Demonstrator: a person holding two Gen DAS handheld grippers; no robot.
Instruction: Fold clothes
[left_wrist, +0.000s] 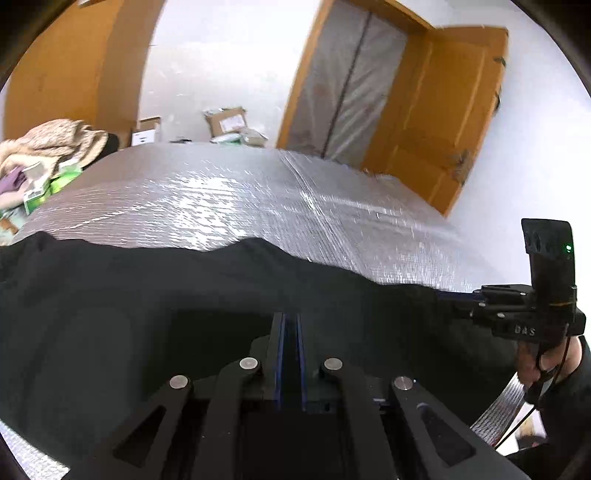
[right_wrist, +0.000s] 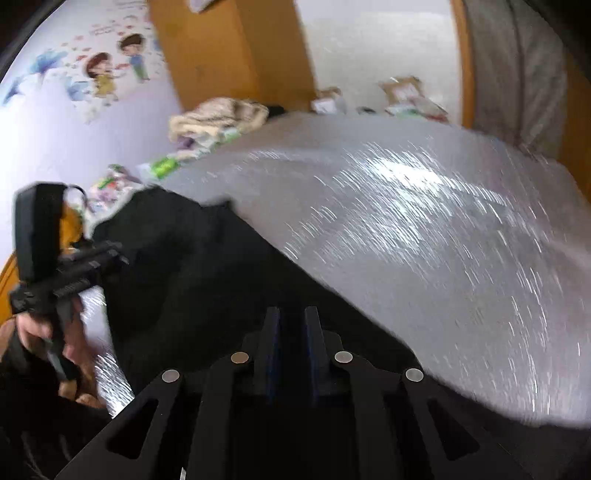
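Observation:
A black garment (left_wrist: 147, 295) lies spread over the near part of a bed covered in shiny plastic wrap (left_wrist: 221, 192). My left gripper (left_wrist: 290, 317) has its jaws close together, pinching the garment's near edge. My right gripper (right_wrist: 291, 314) also has narrow jaws over the black garment (right_wrist: 184, 266), which drapes across its fingers. The right gripper also shows in the left wrist view (left_wrist: 480, 295), at the garment's right end. The left gripper shows in the right wrist view (right_wrist: 110, 254), at the garment's left end.
A beige blanket (left_wrist: 51, 140) and small green boxes (left_wrist: 59, 181) sit at the bed's far left. Cardboard boxes (left_wrist: 229, 122) stand on the floor beyond the bed. An open orange door (left_wrist: 443, 110) is at the right.

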